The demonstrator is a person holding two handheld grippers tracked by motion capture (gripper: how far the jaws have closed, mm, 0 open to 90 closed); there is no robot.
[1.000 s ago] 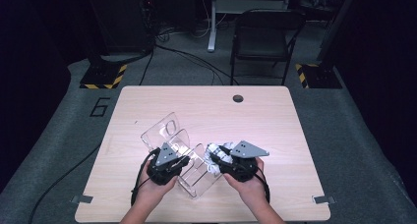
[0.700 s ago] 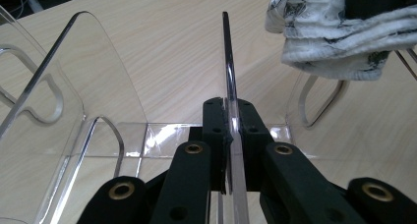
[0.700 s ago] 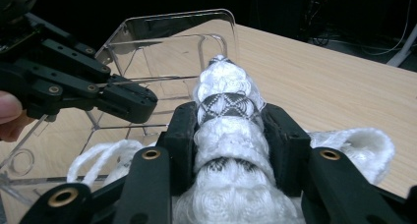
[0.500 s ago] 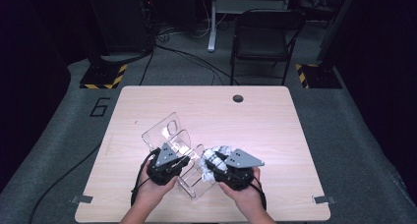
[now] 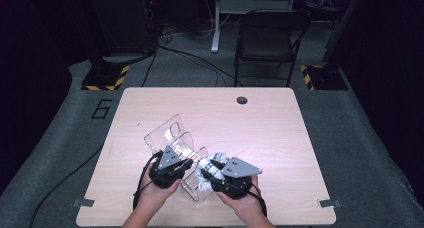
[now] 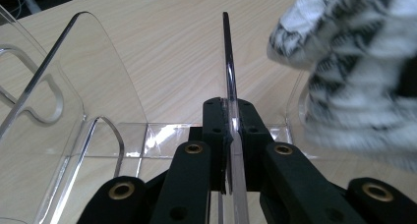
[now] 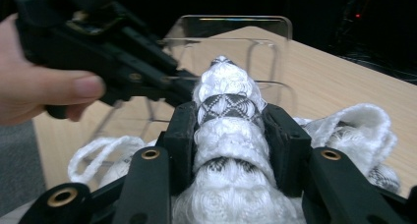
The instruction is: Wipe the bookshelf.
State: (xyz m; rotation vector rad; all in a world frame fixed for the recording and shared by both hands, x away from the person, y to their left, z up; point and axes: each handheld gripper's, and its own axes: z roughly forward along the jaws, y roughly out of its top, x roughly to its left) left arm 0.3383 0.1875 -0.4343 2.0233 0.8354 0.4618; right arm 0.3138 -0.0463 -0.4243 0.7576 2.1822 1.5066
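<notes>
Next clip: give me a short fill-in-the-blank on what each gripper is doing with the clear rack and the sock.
1. The left gripper is clamped on a divider of the clear ____ rack.
2. The right gripper grips a white-and-____ knitted sock.
3. The rack stands on a ____ table.

Missing words: acrylic; black; wooden

Cloth (image 5: pixel 210 169) right of rack (image 5: pixel 175 143)
</notes>
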